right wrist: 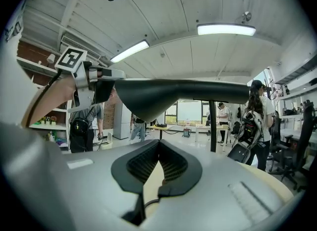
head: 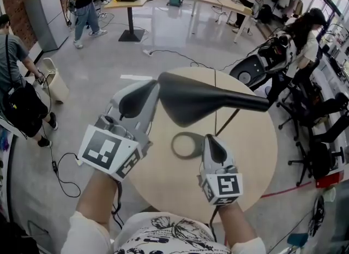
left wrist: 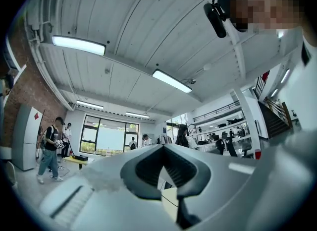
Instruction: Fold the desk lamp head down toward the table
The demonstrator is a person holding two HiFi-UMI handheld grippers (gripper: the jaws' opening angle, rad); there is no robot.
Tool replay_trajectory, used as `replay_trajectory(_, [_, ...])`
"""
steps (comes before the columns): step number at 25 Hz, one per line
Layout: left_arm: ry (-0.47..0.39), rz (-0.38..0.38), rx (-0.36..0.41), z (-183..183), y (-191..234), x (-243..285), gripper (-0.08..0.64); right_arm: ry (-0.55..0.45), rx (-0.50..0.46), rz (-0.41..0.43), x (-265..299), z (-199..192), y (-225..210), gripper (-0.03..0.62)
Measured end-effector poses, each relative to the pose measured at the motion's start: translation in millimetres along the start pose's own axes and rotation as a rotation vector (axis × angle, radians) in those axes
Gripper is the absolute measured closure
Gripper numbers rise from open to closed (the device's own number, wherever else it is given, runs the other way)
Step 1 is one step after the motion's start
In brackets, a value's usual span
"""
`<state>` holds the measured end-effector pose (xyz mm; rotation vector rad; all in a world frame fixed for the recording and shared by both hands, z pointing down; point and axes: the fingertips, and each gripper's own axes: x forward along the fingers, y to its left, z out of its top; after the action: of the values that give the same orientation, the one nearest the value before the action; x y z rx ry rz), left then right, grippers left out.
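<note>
Both jaw pairs are resting closed, empty. Lamp head [head: 202, 103] is lying twelve o'clock of right gripper [head: 210, 138], three o'clock of left gripper [head: 152, 87].

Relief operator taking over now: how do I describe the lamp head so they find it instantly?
Find the round pale table in the middle of the head view. Above it runs the lamp head, a long black blade, broad by the left gripper and tapering rightward. Unlike the grey ring base flat on the tabletop, it hangs level.
</note>
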<state>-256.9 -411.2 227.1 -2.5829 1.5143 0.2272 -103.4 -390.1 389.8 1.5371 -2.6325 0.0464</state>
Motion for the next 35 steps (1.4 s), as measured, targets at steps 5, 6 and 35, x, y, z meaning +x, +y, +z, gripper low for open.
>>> replay_trajectory(5, [0.014,0.007,-0.002,-20,7,-3,0.555,0.042,0.042,-0.023,2,-16,-1,0.583])
replay_trajectory(6, [0.019,0.006,0.0,-22,6,-3,0.555,0.051,0.045,-0.031,1,-18,-3,0.583])
replay_trajectory(35, [0.301,-0.073,-0.172,-168,-39,-7,0.555,0.162,0.133,-0.121,-25,-72,-21,0.583])
